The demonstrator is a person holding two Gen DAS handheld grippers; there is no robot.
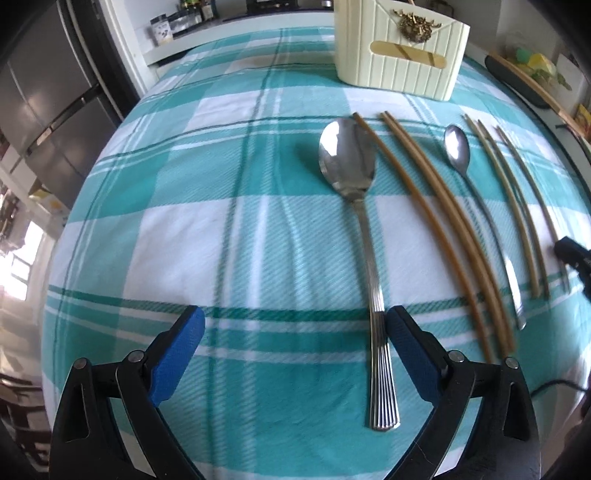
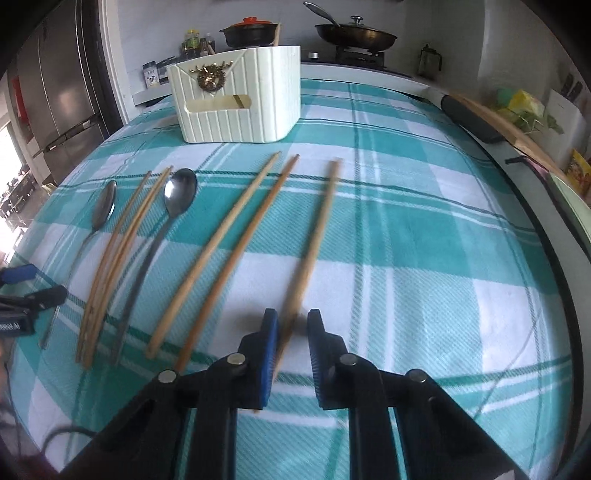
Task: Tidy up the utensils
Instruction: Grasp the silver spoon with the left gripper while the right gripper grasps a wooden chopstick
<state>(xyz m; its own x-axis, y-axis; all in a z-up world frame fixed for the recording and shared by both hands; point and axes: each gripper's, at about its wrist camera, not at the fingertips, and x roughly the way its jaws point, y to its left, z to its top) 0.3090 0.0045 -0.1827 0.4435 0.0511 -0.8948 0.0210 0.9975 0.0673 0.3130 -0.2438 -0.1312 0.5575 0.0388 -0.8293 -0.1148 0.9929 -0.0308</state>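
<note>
A cream utensil holder (image 1: 400,51) stands at the far side of the checked tablecloth; it also shows in the right wrist view (image 2: 236,99). A large steel spoon (image 1: 360,236) lies with its handle between the open pads of my left gripper (image 1: 295,325), close to the right pad. A pair of brown chopsticks (image 1: 443,229), a small spoon (image 1: 476,206) and thinner chopsticks (image 1: 517,206) lie to the right. My right gripper (image 2: 291,325) is partly closed around a lone wooden chopstick (image 2: 314,243), which looks blurred; whether the pads touch it is unclear.
In the right wrist view, two wooden chopsticks (image 2: 225,251), a spoon (image 2: 162,236), a thin pair (image 2: 118,258) and a small spoon (image 2: 99,218) lie left of it. A counter with pans (image 2: 354,35) stands behind. A board (image 2: 491,118) lies at the table's right edge.
</note>
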